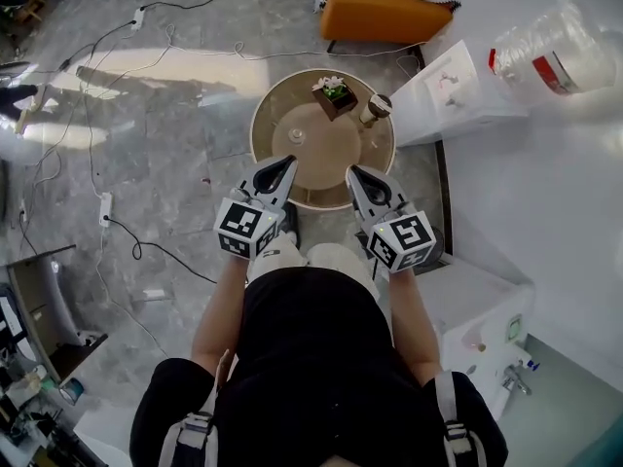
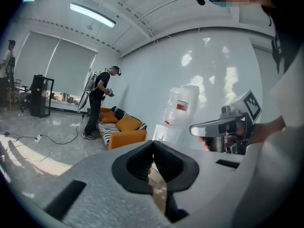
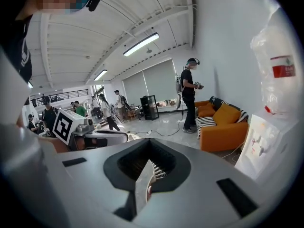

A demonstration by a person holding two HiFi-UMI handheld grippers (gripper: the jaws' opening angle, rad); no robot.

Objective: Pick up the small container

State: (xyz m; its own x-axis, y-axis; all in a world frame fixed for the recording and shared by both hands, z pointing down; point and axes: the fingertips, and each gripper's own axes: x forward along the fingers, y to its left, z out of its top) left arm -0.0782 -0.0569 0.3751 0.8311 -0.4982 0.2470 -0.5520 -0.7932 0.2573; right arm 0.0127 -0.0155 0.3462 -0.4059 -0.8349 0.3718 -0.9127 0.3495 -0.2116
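Note:
A small pale container (image 1: 375, 110) with a dark top stands at the far right rim of the round beige table (image 1: 292, 129). Beside it sits a dark square planter with small flowers (image 1: 334, 95). My left gripper (image 1: 283, 170) hovers over the table's near left edge, and my right gripper (image 1: 356, 176) over its near right edge. Both point toward the far side and stop well short of the container. In the left gripper view the left gripper (image 2: 153, 144) has its jaws together with nothing between them. The right gripper (image 3: 149, 147) likewise looks shut and empty. Neither gripper view shows the container.
An orange sofa (image 1: 387, 13) stands beyond the table. A white box (image 1: 446, 90) and a water bottle (image 1: 555, 52) lie to the right along the white wall. Cables and a power strip (image 1: 105, 209) cross the floor at left. A person (image 2: 101, 101) stands near the sofa.

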